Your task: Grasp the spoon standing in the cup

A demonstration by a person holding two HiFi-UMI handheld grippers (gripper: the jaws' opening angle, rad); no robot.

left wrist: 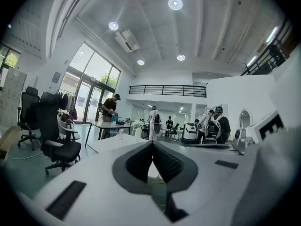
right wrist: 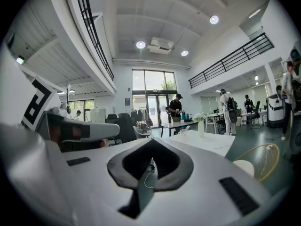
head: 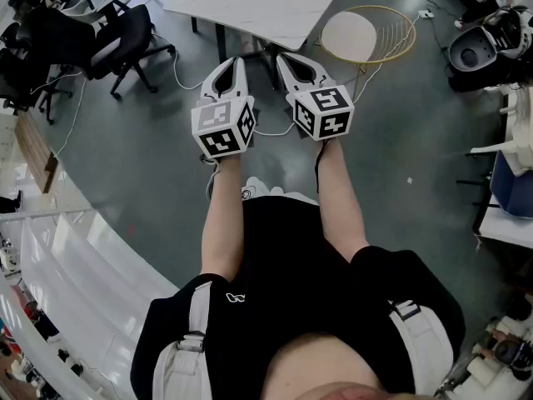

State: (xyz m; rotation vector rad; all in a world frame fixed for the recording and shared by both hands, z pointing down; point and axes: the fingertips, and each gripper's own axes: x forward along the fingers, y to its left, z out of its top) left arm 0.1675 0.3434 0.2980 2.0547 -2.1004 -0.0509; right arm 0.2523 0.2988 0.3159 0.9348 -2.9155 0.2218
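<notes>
My left gripper [head: 239,62] and right gripper [head: 280,57] are held side by side at arm's length over the grey floor. Both point level toward a white table [head: 258,2]. Each is shut with its tips touching and nothing between them. The left gripper view shows the left gripper [left wrist: 152,143] shut, with the white table [left wrist: 117,142] just beyond it. In the right gripper view the right gripper [right wrist: 151,140] is shut in front of the same table [right wrist: 207,142], which carries a vase of white flowers [right wrist: 201,125]. I cannot make out a cup or a spoon in any view.
A round white seat with a gold wire back [head: 366,33] stands right of the table. Black office chairs [head: 125,40] are at the far left, and cables lie on the floor. A white curved counter [head: 75,273] runs along the lower left. Several people stand far off in the hall.
</notes>
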